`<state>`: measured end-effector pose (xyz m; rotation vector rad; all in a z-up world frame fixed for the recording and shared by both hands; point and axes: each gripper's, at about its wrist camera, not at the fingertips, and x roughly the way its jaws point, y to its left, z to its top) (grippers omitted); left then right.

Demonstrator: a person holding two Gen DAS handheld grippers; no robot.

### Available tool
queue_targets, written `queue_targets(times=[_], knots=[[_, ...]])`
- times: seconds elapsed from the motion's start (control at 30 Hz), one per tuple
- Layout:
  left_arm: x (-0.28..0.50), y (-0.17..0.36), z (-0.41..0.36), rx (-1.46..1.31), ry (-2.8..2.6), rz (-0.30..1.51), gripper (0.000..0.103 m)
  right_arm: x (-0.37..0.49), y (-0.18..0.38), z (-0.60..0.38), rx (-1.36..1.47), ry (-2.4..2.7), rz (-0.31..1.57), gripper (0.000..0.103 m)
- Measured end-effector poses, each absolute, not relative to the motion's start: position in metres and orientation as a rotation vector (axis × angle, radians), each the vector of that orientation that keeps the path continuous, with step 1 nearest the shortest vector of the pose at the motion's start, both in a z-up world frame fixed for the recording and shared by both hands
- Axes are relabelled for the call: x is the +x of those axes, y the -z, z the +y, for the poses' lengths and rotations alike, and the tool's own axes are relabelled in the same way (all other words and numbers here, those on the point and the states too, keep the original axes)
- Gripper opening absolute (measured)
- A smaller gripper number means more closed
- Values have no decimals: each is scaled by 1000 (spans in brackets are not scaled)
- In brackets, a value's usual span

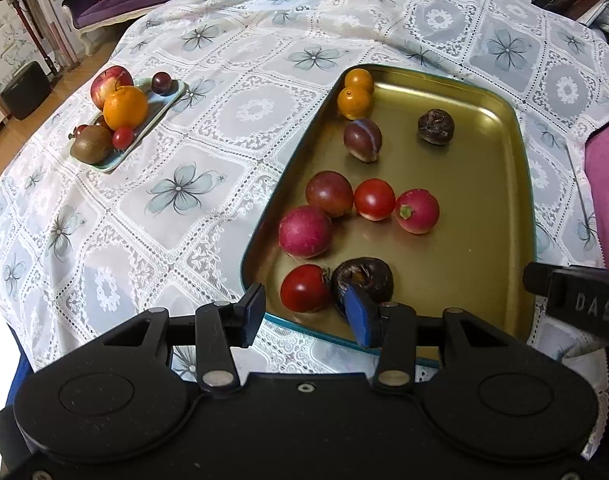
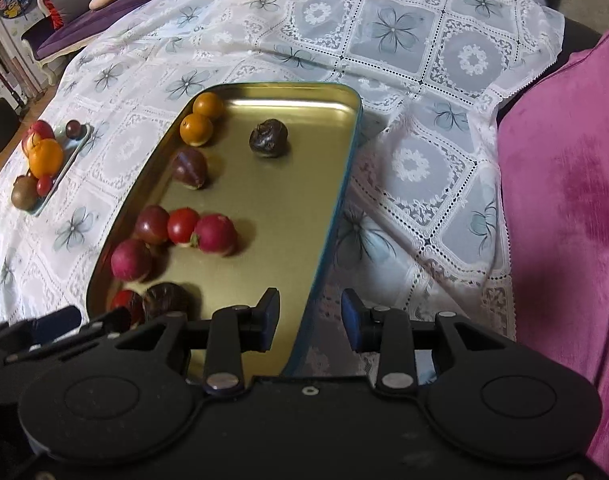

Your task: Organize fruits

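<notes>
A gold tray with a teal rim holds two small oranges, a purple plum, radishes, tomatoes and two dark wrinkled fruits. My left gripper hovers open over the tray's near corner. A red tomato shows between its fingers, and a dark wrinkled fruit sits by the right finger. Over the tray's right rim, my right gripper stands open with a narrow gap and nothing held.
A pale green plate at the far left carries an apple, an orange, a kiwi, a small tomato and a dark plum. A lace flowered cloth covers the table. A magenta cushion lies to the right.
</notes>
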<state>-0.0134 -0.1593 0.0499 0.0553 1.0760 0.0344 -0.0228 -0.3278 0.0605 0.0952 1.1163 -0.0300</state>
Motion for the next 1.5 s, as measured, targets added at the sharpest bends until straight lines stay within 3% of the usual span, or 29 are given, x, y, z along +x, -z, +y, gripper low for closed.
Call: queue_targets(times=[1.5], knots=[[-23, -50, -160, 52, -20, 1069, 52, -37, -59, -317, 18, 31, 1096, 36]])
